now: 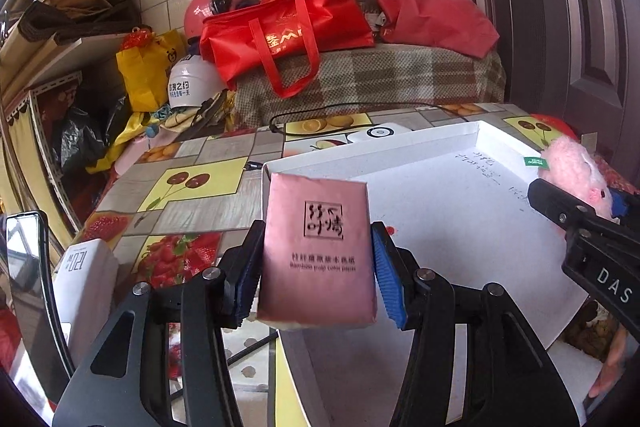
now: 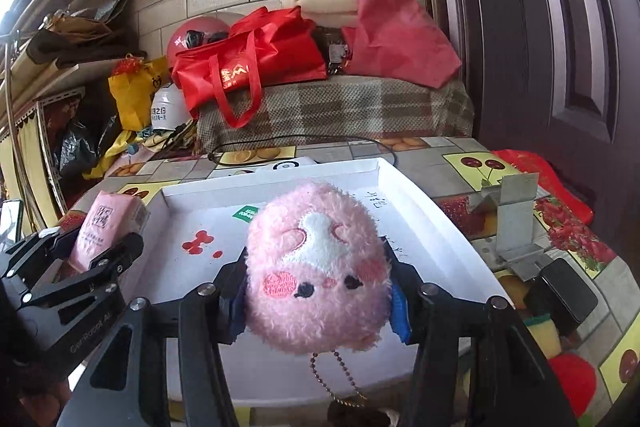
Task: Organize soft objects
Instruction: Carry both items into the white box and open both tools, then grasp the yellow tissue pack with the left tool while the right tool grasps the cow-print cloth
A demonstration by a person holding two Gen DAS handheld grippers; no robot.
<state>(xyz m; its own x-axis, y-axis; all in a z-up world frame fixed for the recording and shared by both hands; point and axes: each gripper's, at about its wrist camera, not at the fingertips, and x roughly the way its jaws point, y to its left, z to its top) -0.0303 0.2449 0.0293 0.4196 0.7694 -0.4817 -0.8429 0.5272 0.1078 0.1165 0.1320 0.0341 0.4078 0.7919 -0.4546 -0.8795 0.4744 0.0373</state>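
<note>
Table (image 1: 188,163): it is wearing a fruit picture cloth and is holding the big box.
White box (image 2: 420,199): it is sitting open on the table, and nothing is lying inside it yet.
Left gripper (image 1: 316,275): its blue pads are squeezing the sides of the pink tissue pack (image 1: 318,251), which is hanging in the air over the near left corner of the box.
Right gripper (image 2: 316,291): it is pinching the pink fluffy toy (image 2: 316,267), which is floating above the middle of the box.
Bead chain (image 2: 340,375): it is dangling under the toy.
What could go wrong: the chain is swinging loose and could be catching on the box edge. The two grippers are sitting close, so they could be bumping. The tissue pack is near the rim, so letting go there could be tipping it out.
</note>
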